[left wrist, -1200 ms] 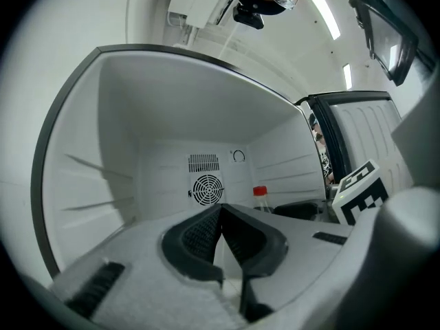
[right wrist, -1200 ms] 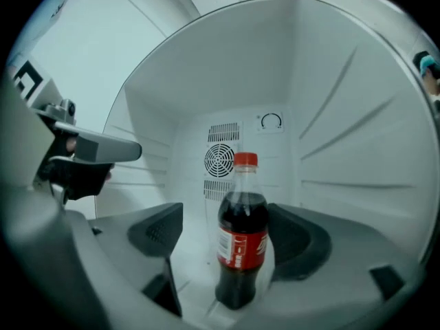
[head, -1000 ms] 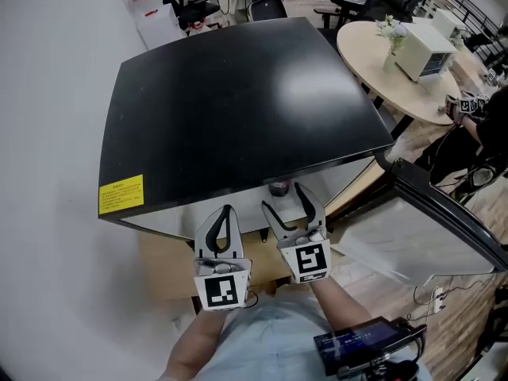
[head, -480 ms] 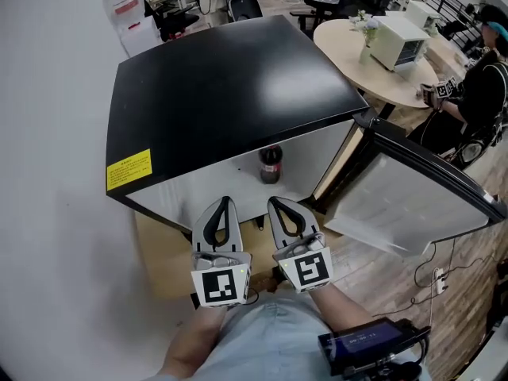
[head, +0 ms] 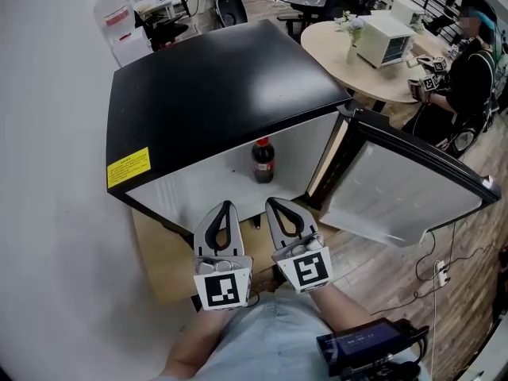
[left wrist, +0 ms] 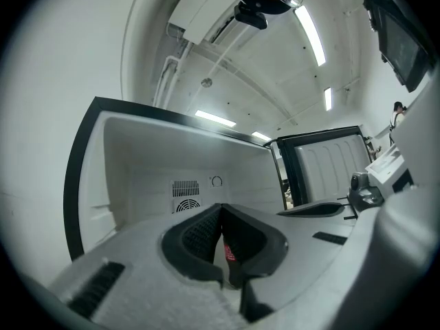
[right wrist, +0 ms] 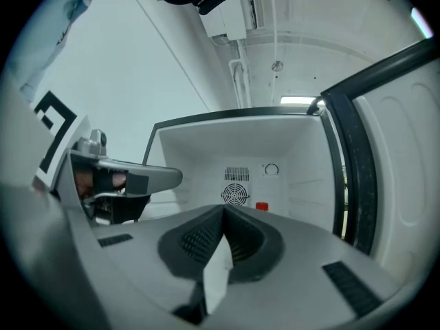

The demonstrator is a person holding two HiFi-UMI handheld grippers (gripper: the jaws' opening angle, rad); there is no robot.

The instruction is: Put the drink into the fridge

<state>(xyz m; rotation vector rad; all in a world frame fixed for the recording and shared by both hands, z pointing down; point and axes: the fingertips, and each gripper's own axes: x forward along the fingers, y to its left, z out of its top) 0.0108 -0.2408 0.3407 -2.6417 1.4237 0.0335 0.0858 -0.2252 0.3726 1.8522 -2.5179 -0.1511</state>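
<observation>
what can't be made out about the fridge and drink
Print on the bottle: too small, head view; right gripper view shows only its cap above the right gripper.
Rear of the fridge interior: under its black top, head view.
Text on the yellow sticker: too small, head view.

L hand-held gripper point(head: 225, 206) & R hand-held gripper point(head: 272, 202) level, jaws together, R's just closed empty.
</observation>
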